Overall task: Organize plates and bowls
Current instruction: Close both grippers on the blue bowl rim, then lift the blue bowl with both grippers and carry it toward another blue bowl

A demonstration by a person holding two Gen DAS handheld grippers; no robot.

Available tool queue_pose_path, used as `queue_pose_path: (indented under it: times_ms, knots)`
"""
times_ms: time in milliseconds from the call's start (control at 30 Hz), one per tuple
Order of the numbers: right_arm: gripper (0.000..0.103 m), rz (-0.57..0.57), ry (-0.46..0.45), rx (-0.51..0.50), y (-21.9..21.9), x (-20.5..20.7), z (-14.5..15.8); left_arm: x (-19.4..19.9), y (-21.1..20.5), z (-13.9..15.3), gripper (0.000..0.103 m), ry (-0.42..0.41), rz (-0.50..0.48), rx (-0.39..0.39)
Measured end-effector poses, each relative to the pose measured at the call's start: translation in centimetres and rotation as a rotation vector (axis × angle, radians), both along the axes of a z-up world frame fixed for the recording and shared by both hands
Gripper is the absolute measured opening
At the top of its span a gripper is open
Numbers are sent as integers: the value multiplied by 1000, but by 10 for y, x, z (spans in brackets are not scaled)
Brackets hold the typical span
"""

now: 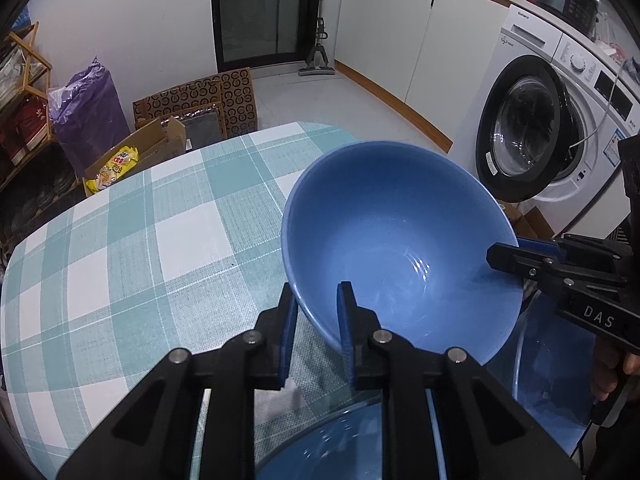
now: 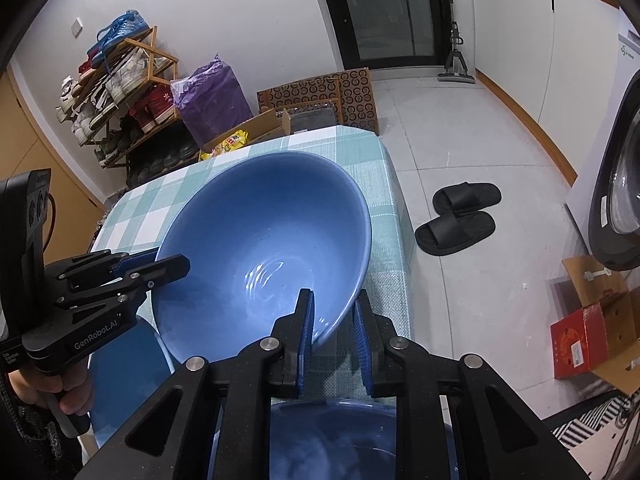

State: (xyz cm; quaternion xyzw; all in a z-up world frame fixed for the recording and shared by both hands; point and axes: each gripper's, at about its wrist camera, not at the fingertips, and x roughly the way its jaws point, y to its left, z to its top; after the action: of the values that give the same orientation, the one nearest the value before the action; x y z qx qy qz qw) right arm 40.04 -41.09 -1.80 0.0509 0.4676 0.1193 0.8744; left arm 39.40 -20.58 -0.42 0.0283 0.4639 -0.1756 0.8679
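Observation:
A large blue bowl (image 1: pixel 396 240) is held tilted above the checked table (image 1: pixel 140 240). My left gripper (image 1: pixel 318 320) is shut on its near rim, one finger inside, one outside. My right gripper (image 1: pixel 520 256) is shut on the opposite rim. In the right wrist view the bowl (image 2: pixel 264 248) fills the middle, my right gripper (image 2: pixel 334 328) clamps its near rim, and my left gripper (image 2: pixel 160 264) clamps the far left rim. Another blue dish (image 1: pixel 332 440) lies below the left gripper. A blue dish (image 2: pixel 344 440) also shows under the right gripper.
A clear-rimmed blue plate (image 1: pixel 548 376) lies right of the bowl. A washing machine (image 1: pixel 540 120) stands at the right. Cardboard boxes (image 1: pixel 160 140) and a purple bag (image 1: pixel 88 108) sit beyond the table. Black slippers (image 2: pixel 460 216) lie on the floor by the table edge (image 2: pixel 400 208).

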Motion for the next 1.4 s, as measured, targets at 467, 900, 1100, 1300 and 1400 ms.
queue_pose_path:
  times_ms: [467,900,1100,1300,1400]
  knots:
    - [20,-10,-47,-2,-7,-16,24,-10,-2,23,18,-53,-3,-28]
    - [20,-10,-110,-14,-8,-47,66,-34,0,56,18,-112,-9,-49]
    - [20,-7,-137,-14,-7,-66,85,-46,2,70,18,-139,-11,-54]
    - [20,-2,-160,-16,-7,-83,101,-59,6,81,18,-160,-13,-59]
    - [20,3,-173,-16,-4,-91,107,-64,9,86,18,-169,-10,-61]
